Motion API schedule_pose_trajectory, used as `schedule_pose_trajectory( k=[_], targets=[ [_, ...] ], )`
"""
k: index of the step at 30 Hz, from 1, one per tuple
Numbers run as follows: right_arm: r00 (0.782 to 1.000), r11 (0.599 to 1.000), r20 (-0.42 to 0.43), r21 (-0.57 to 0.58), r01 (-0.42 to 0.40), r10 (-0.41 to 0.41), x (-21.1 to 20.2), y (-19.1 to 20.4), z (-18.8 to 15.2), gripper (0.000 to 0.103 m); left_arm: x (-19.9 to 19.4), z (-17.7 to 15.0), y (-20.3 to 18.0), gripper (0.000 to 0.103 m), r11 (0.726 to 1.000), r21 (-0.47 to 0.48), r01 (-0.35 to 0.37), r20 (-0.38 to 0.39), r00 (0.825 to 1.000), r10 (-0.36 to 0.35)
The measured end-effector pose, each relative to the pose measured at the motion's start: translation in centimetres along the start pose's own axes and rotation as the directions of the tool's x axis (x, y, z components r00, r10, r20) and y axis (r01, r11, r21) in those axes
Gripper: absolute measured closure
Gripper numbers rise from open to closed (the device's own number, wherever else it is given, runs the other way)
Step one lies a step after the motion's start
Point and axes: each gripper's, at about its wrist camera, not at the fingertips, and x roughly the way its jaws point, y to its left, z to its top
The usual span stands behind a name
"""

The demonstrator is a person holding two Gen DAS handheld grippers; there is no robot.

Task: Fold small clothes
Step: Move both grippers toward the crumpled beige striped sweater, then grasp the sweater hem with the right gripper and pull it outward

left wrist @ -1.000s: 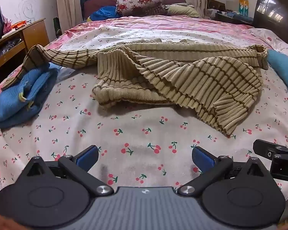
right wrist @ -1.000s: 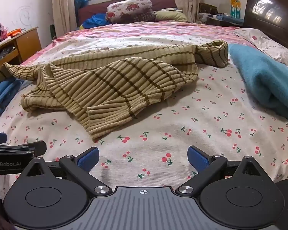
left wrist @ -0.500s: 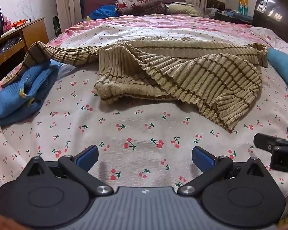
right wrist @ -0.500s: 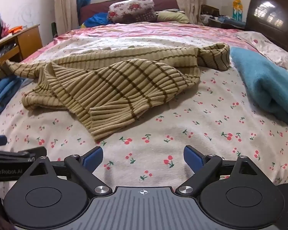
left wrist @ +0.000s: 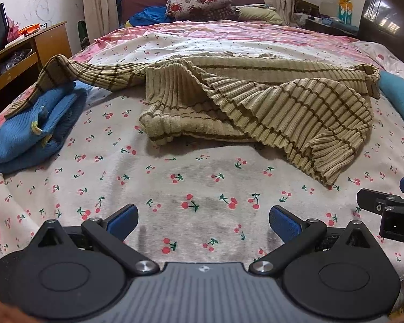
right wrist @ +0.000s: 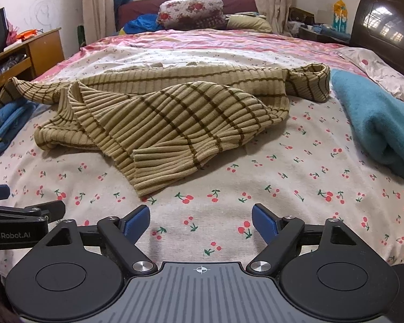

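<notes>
A tan ribbed sweater with brown stripes [left wrist: 256, 102] lies crumpled across the cherry-print bedsheet [left wrist: 196, 183], one sleeve stretched left over a blue garment. It shows in the right wrist view [right wrist: 175, 123] with a cuff pointing toward me. My left gripper [left wrist: 203, 219] is open and empty, hovering over the sheet short of the sweater. My right gripper [right wrist: 200, 220] is open and empty, just short of the cuff. Each gripper shows at the edge of the other's view.
A folded blue knit garment [left wrist: 32, 132] lies at the left. A teal blanket [right wrist: 377, 126] lies at the right. Pillows and bedding [left wrist: 202, 0] are piled at the far end. A wooden desk [left wrist: 27, 51] stands left, a dark headboard [right wrist: 385, 27] right.
Both grippers have moved a little back from the sweater, more sheet showing in front. The right jaws have narrowed slightly. The sweater has not moved.
</notes>
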Motion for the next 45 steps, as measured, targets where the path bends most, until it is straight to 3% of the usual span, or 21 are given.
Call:
schedule_pose_trajectory(
  k=[8, 28, 42, 45],
  targets=[
    [1.0, 1.0, -0.011, -0.011, -0.005, 0.005, 0.0, 0.2, 0.2, 0.028, -0.1, -0.1, 0.3, 0.0, 1.0, -0.004, -0.003, 0.002, 1.0, 0.003],
    [1.0, 1.0, -0.019, -0.004, 0.001, -0.001, 1.4, 0.1, 0.6, 0.034, 0.2, 0.1, 0.0, 0.0, 1.0, 0.009, 0.008, 0.011, 1.0, -0.008],
    [0.99, 0.986, -0.018, 0.093, -0.139, 0.141, 2.7, 0.3, 2.8, 0.035, 0.3, 2.4, 1.6, 0.0, 1.0, -0.006, 0.03, 0.058, 0.998, -0.03],
    [0.99, 0.988, -0.003, 0.062, -0.138, 0.139, 2.7, 1.1, 3.2, 0.035, 0.5, 2.8, 2.2, 0.0, 0.999, -0.017, 0.03, 0.064, 0.998, -0.029]
  ],
)
